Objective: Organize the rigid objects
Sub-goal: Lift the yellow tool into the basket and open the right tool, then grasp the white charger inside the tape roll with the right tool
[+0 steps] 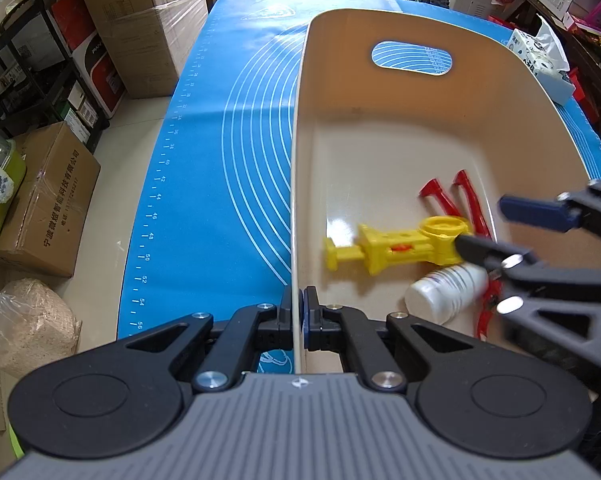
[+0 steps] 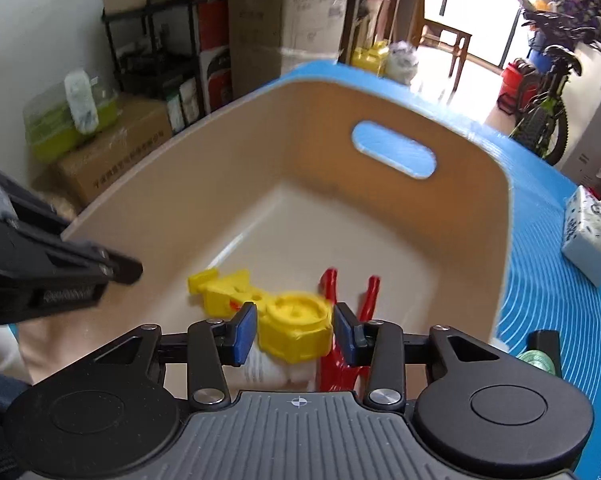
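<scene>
A beige bin (image 1: 380,100) (image 2: 300,120) stands on a blue mat (image 1: 228,160). My left gripper (image 1: 299,312) (image 2: 128,268) is shut on the rim of the bin's left wall. Inside the bin, my right gripper (image 2: 294,330) (image 1: 480,222) is shut on the round head of a yellow toy wrench (image 2: 292,328) (image 1: 400,246). The wrench's far end is low, near the bin floor. Under and beside it lie a white bottle (image 1: 444,292) (image 2: 268,372) and red plastic pliers (image 1: 460,200) (image 2: 364,292), partly hidden by my right gripper.
A tissue box (image 2: 592,236) (image 1: 540,60) sits on the mat right of the bin, and a green round object (image 2: 540,360) lies near the bin's right corner. Cardboard boxes (image 1: 48,200) and a black shelf (image 1: 40,72) stand on the floor to the left.
</scene>
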Available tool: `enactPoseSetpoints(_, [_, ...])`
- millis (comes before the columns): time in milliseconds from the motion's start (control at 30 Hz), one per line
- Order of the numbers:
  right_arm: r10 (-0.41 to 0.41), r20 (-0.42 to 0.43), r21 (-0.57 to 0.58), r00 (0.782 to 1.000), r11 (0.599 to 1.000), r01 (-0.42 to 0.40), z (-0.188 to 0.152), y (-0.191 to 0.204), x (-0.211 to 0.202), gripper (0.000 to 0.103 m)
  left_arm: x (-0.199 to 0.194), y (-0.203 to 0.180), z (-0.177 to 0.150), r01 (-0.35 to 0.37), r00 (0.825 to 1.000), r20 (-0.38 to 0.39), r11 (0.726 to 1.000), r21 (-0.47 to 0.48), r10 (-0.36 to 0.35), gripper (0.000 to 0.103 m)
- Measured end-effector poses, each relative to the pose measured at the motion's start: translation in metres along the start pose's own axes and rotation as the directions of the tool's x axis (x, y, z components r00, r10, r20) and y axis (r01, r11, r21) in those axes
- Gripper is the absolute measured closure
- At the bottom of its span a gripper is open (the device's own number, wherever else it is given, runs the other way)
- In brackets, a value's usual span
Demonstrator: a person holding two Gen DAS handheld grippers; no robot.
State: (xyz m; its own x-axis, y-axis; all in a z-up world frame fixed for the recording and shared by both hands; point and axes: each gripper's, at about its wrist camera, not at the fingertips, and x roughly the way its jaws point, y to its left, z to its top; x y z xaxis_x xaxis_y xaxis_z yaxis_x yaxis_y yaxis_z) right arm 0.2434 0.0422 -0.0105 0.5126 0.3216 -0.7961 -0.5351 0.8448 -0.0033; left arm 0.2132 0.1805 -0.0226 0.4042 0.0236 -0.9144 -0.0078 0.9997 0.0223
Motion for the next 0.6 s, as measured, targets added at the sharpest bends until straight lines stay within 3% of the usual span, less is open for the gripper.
enactPoseSetpoints(300, [-0.06, 0.113, 0.075, 0.992, 0.996, 0.051, -0.014, -0.05, -0.069, 0.052, -0.001, -0.001, 0.0, -0.002, 1.0, -0.001, 1.0, -0.001, 0.002, 0.098])
enactPoseSetpoints(433, [-0.089, 0.123, 0.118, 0.988, 0.99, 0.075, -0.028, -0.082, -0.089, 0.052, -0.001, 0.0, 0.001, -0.003, 1.0, -0.002, 1.0, -0.002, 0.003, 0.098])
enactPoseSetpoints(600, [-0.136, 0.078, 0.149, 0.988, 0.981, 0.124, -0.053, -0.11, -0.095, 0.052, -0.001, 0.001, 0.0, -0.002, 1.0, -0.002, 1.0, -0.003, 0.002, 0.098])
